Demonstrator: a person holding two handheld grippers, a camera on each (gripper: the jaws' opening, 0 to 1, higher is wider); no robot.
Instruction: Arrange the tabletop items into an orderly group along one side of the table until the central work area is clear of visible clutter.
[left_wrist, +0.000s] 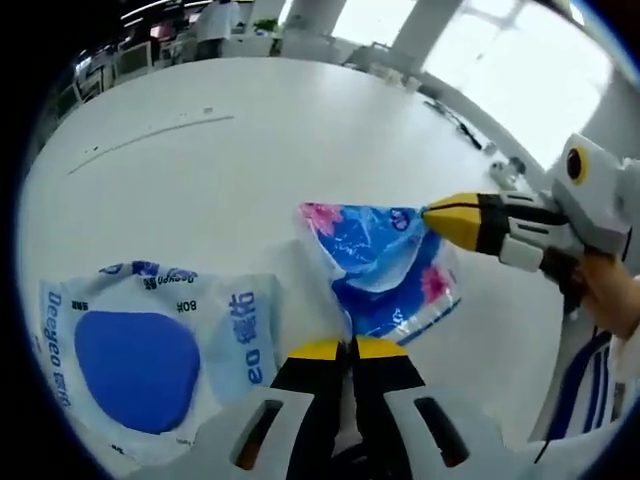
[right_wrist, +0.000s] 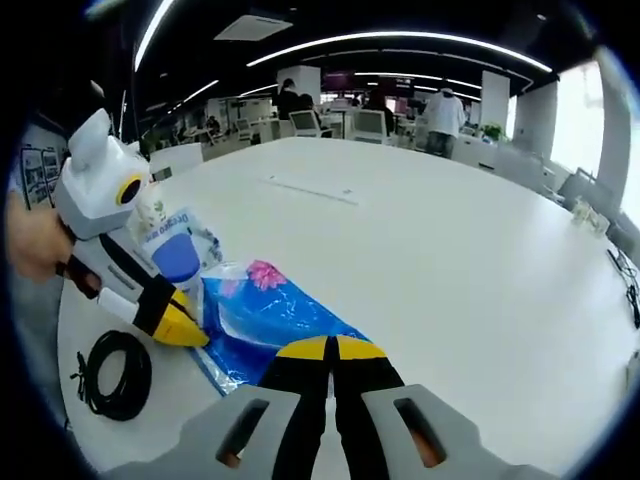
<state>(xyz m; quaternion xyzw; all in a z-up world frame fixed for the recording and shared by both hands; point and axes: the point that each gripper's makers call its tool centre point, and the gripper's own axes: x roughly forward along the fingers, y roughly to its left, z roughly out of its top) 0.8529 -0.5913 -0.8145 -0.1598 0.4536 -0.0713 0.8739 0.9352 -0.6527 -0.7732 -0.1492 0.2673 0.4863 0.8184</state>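
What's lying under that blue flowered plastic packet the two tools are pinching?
Under the blue flowered plastic packet only the white tabletop is visible around its edges. The white-and-blue wipes pack lies beside it. Anything directly beneath is covered by the packet.

Bright daylight — blown-out windows (left_wrist: 520, 70), ceiling strip lights (right_wrist: 400, 40); fisheye-warped edges.

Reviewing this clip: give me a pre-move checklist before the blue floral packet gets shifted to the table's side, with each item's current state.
1. Left gripper shut on the blue floral packet: ok, jaws closed at its edge.
2. Right gripper shut on the same packet: ok.
3. Packet free of the white wipes pack: cannot tell; the two lie right beside each other.
4. Black cable coil out of the path: ok, apart from the packet.
5. Table beyond open for sliding: ok.
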